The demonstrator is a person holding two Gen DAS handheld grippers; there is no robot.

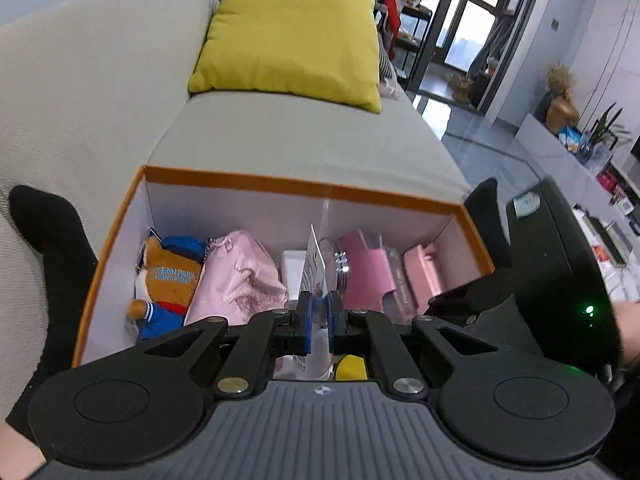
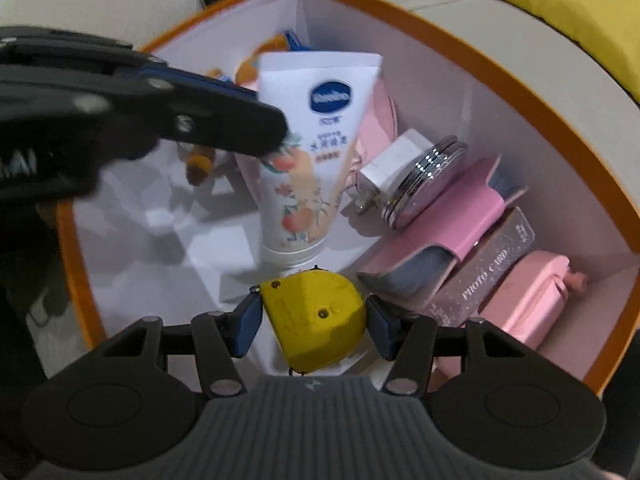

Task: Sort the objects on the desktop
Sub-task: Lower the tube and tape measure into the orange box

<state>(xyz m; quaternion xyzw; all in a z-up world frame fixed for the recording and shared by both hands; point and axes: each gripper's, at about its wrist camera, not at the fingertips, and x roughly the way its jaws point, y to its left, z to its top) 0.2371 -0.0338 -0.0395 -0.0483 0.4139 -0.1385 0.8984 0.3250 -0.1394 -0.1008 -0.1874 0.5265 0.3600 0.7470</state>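
Both grippers are working over the box point(image 2: 472, 52). I am pinching the tube point(image 2: 308, 152) flat in my left gripper point(image 1: 320, 316), its cap pointing down over the box floor. My right gripper point(image 2: 314, 320) is clamping the yellow tape measure point(image 2: 316, 320), jaws spread fairly wide around it. Beside them are lying a mirror point(image 2: 424, 180), a charger point(image 2: 388, 168), pink cases point(image 2: 448, 224) and a plush bear point(image 1: 168, 280). Behind, a sofa point(image 1: 304, 140) is carrying a yellow cushion point(image 1: 292, 36).
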